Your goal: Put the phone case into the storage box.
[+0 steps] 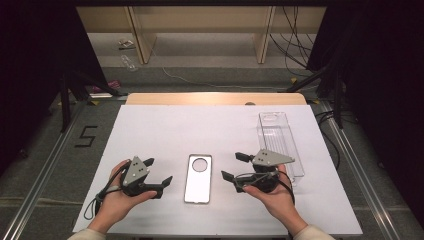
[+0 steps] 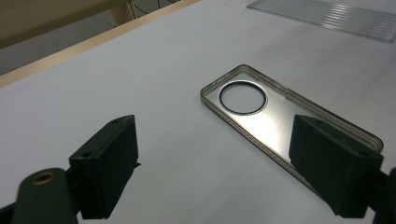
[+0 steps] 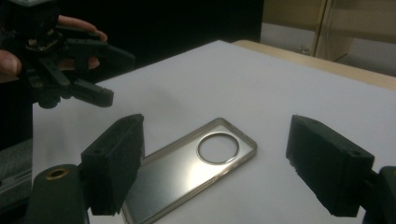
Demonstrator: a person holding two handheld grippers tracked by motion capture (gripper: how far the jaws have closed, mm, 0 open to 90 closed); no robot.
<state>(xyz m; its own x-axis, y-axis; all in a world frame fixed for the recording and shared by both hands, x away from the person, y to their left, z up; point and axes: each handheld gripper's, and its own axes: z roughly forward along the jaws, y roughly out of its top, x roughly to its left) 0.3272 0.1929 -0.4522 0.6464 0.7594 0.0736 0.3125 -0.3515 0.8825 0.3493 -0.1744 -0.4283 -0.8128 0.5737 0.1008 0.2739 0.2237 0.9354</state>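
Note:
A clear phone case (image 1: 198,178) with a round camera hole lies flat on the white sheet (image 1: 200,130), between my two grippers. My left gripper (image 1: 158,172) hovers just left of the case, open, with nothing between its jaws. My right gripper (image 1: 236,166) hovers just right of the case, open and empty too. In the left gripper view the phone case (image 2: 280,121) lies ahead and to the right of the left gripper (image 2: 224,163). In the right gripper view the phone case (image 3: 187,168) lies between the jaws of the right gripper (image 3: 219,168), with the left gripper (image 3: 100,77) beyond at upper left.
A clear plastic box (image 1: 279,140) lies on the sheet just behind my right gripper. The wooden table edge (image 1: 215,98) runs along the back. Cables and shelf legs stand on the floor beyond.

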